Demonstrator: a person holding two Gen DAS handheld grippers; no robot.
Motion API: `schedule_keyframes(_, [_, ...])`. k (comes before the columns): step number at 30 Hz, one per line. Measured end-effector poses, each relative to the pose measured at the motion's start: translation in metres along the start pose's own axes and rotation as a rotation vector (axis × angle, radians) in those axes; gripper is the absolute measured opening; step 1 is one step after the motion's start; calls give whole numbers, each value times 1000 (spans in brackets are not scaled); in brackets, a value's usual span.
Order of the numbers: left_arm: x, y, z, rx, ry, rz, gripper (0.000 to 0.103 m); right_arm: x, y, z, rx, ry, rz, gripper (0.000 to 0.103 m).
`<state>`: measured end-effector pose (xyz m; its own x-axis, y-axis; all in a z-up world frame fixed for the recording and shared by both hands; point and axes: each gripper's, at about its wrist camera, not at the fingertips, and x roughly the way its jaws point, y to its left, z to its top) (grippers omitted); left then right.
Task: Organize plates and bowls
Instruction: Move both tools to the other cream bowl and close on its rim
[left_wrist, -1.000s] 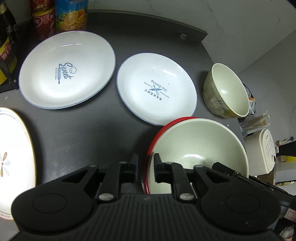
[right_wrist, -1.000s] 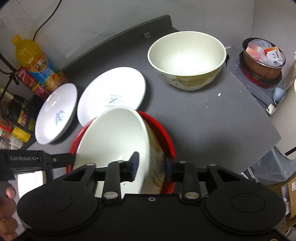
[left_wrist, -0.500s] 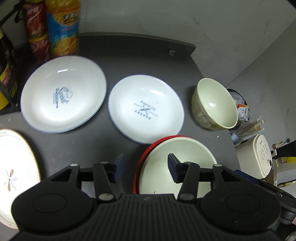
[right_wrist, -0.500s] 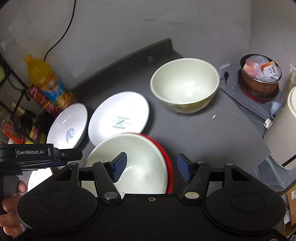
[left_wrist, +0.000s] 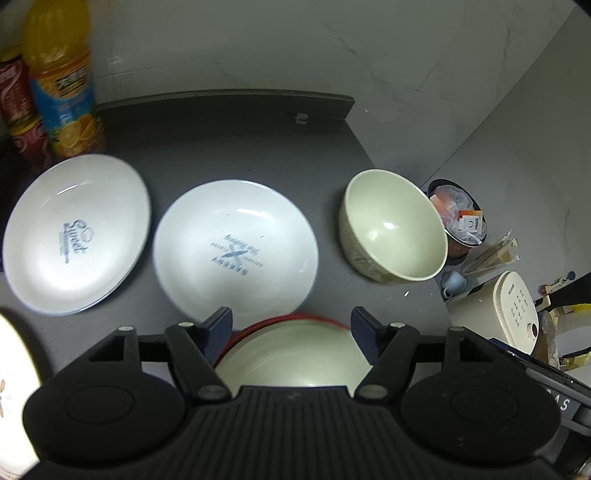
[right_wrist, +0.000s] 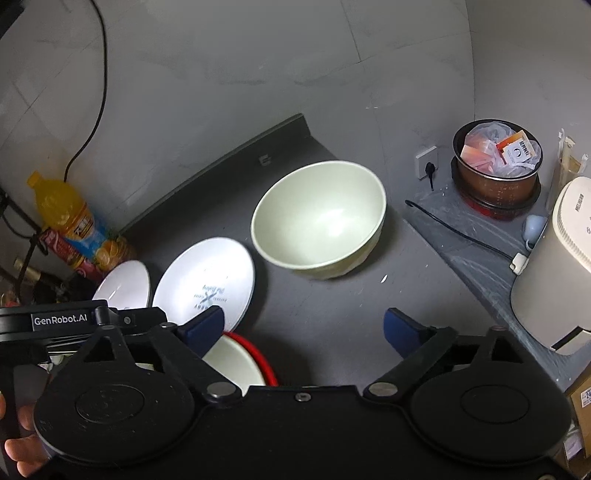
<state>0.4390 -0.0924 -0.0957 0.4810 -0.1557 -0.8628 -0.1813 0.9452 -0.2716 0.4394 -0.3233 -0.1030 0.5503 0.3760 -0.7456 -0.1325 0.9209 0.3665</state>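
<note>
On the dark grey counter (left_wrist: 229, 147) a cream bowl (left_wrist: 295, 360) rests inside a red-rimmed dish (left_wrist: 295, 318), right under my left gripper (left_wrist: 291, 325), which is open above it. Beyond lie a white "Bakery" plate (left_wrist: 236, 251) and a white "Sweet" plate (left_wrist: 74, 236). A second cream bowl (left_wrist: 391, 227) stands at the counter's right side. My right gripper (right_wrist: 303, 328) is open too, raised over bare counter; the nested bowl (right_wrist: 232, 363) and its red rim (right_wrist: 264, 360) show below its left finger. The free cream bowl (right_wrist: 319, 219) and both white plates (right_wrist: 207, 280) (right_wrist: 123, 282) lie ahead.
An orange drink bottle (left_wrist: 61, 81) and red cans (left_wrist: 16, 107) stand at the back left. A floral plate (left_wrist: 14, 380) lies at the left edge. Off the counter's right edge sit a pot of packets (right_wrist: 496, 162), a white appliance (right_wrist: 557, 266) and a cord (right_wrist: 458, 232). A hand (right_wrist: 18, 443) holds the left gripper.
Both grippers let go of the nested cream bowl, opened wide and pulled up and back. The bowl, tilted a second ago, now sits flat in the red-rimmed dish.
</note>
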Motion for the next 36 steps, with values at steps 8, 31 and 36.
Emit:
schedule_keyframes(8, [21, -26, 15, -7, -4, 0, 70, 13, -23, 19, -4, 12, -25, 95])
schedule_keyframes(31, [96, -61, 51, -103, 23, 10, 64, 76, -77, 56, 42, 60, 52, 96])
schedule_keyframes(36, [114, -64, 58, -112, 38, 27, 50, 94, -85, 59, 82, 102, 71, 69])
